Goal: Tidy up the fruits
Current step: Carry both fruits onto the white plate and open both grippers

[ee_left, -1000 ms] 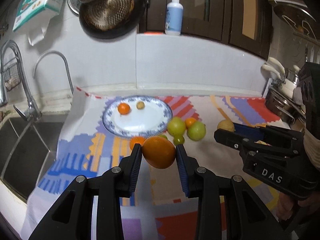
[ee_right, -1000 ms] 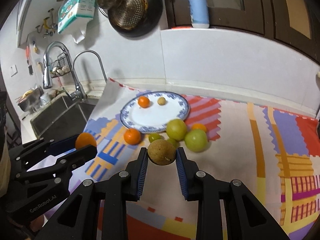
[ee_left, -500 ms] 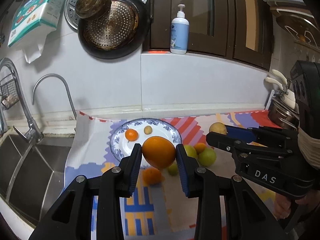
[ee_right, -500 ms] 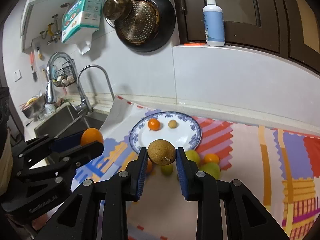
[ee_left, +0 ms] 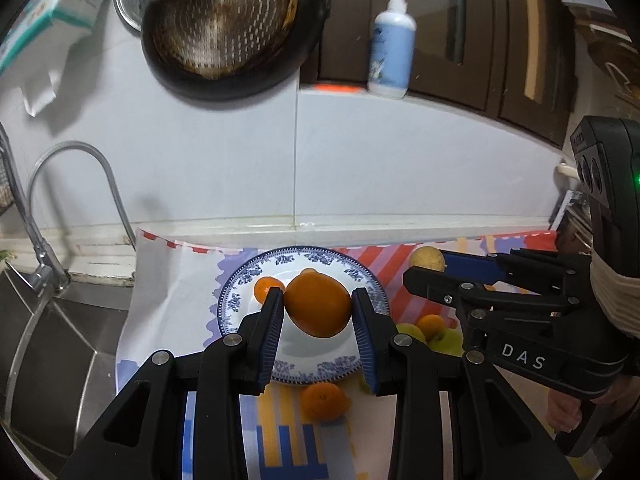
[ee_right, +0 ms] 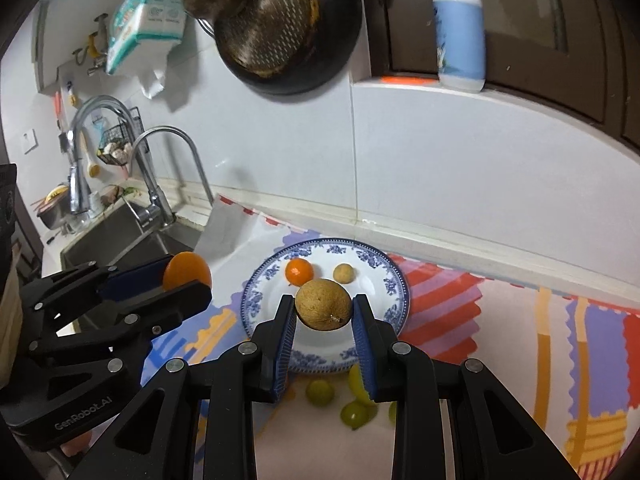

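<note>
Left wrist view: left tongs point(ee_left: 318, 312) clamped on orange point(ee_left: 318, 305), frame centre, above blue-rimmed plate point(ee_left: 240, 280). "DAS" on right tongs point(ee_left: 430, 269), right edge, gripping brown fruit point(ee_left: 427, 259).

Right wrist view: "GenRobot.AI" on left tongs, lower left. Patterned cloth point(ee_right: 560, 340) over desk; sink point(ee_right: 116, 236) at left.

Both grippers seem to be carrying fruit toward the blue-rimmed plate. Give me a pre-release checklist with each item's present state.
1. Left gripper shut on the orange: ok.
2. Right gripper shut on the brown fruit: ok.
3. Plate has bare space for both: ok; only a small orange and a small tan fruit lie near its far side.
4. Grippers apart from each other: ok.
5. Fruits low enough over the plate to release without rolling: cannot tell.
</note>
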`<state>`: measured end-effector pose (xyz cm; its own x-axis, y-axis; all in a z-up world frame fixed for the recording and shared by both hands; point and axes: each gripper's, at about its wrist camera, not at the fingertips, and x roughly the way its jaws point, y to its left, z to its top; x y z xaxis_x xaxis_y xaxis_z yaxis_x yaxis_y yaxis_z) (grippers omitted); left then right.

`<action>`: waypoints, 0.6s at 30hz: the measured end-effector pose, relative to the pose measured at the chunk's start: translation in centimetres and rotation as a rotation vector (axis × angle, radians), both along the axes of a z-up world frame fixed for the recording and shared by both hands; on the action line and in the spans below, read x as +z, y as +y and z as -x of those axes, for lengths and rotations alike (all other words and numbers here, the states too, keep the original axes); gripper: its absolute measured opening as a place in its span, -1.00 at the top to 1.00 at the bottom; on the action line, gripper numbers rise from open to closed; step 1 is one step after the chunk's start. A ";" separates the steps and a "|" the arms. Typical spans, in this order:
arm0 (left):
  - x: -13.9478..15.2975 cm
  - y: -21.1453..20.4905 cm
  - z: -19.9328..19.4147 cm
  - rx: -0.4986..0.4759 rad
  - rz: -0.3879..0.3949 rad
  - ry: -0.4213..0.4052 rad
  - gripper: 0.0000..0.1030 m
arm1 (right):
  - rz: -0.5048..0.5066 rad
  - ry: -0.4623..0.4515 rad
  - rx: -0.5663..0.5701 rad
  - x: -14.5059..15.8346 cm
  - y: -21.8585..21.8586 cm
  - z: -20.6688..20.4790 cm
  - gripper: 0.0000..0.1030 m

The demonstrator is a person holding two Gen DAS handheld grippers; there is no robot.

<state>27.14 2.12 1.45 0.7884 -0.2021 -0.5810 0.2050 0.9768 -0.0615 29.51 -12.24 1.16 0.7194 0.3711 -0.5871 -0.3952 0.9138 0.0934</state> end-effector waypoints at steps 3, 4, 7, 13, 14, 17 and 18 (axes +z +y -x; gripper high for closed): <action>-1.1 0.2 -2.0 0.000 0.006 0.038 0.33 | 0.012 0.030 0.010 -0.8 0.3 -2.2 0.42; -1.5 0.3 -2.7 0.002 0.010 0.053 0.33 | 0.015 0.042 0.014 -1.2 0.4 -2.8 0.42; -2.9 0.7 -4.6 0.002 0.021 0.109 0.33 | 0.025 0.089 0.028 -2.2 0.7 -5.0 0.42; -5.8 1.4 -7.6 -0.001 0.034 0.205 0.33 | 0.054 0.164 0.045 -4.3 1.6 -8.2 0.42; -6.2 1.5 -7.9 -0.002 0.038 0.218 0.33 | 0.059 0.173 0.045 -4.6 1.7 -8.5 0.42; -7.2 1.8 -8.9 -0.003 0.039 0.244 0.33 | 0.067 0.211 0.049 -5.7 2.1 -9.7 0.42; -7.6 1.8 -9.3 -0.005 0.036 0.253 0.33 | 0.069 0.220 0.050 -6.1 2.1 -10.1 0.42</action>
<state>36.42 3.93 -6.15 0.6176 -0.2296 -0.7522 0.1836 0.9721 -0.1459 39.58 -10.10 -4.95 0.5528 0.3566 -0.7531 -0.4171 0.9009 0.1204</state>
